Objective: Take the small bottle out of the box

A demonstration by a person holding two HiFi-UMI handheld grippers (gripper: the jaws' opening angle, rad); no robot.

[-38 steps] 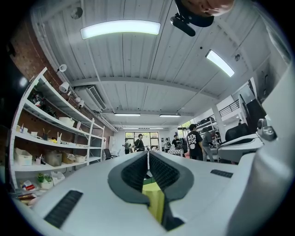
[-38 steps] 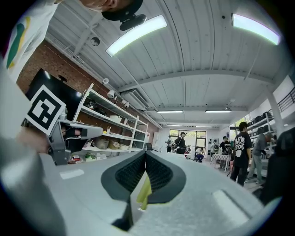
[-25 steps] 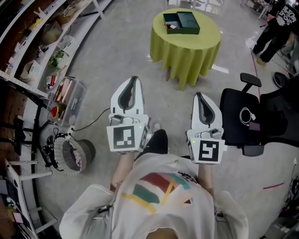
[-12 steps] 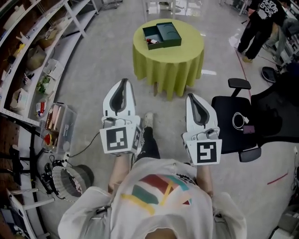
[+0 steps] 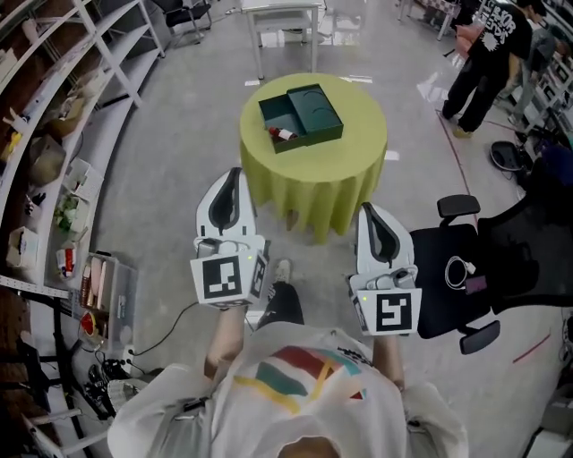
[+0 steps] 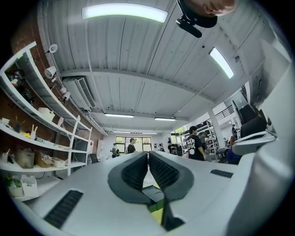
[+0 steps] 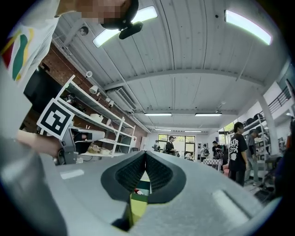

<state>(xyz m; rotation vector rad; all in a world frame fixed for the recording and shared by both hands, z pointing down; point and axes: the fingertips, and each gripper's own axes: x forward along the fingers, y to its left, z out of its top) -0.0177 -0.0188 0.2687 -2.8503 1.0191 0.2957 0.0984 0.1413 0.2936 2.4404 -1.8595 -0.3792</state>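
An open dark green box (image 5: pixel 301 114) lies on a round table (image 5: pixel 345 148) draped in yellow-green cloth, ahead of me. A small bottle (image 5: pixel 282 135) with a red part rests in the box's left half. Both grippers are held at waist height, short of the table. My left gripper (image 5: pixel 235 173) is shut with nothing between its pads (image 6: pixel 138 168). My right gripper (image 5: pixel 367 209) is shut and empty too. Through the slit below the right gripper's pads (image 7: pixel 159 173) I see the box (image 7: pixel 144 186), a speck of the bottle (image 7: pixel 136 190) and the cloth (image 7: pixel 137 207).
A black office chair (image 5: pixel 466 268) stands right of the right gripper. Metal shelving (image 5: pixel 54 134) with clutter runs along the left, a plastic bin (image 5: pixel 100 286) on the floor beside it. A person in black (image 5: pixel 483 54) stands far right; a white table (image 5: pixel 282 13) lies beyond.
The table with the box has come nearer and lower in the head view as I walk toward it. Both grippers stay shut and level.
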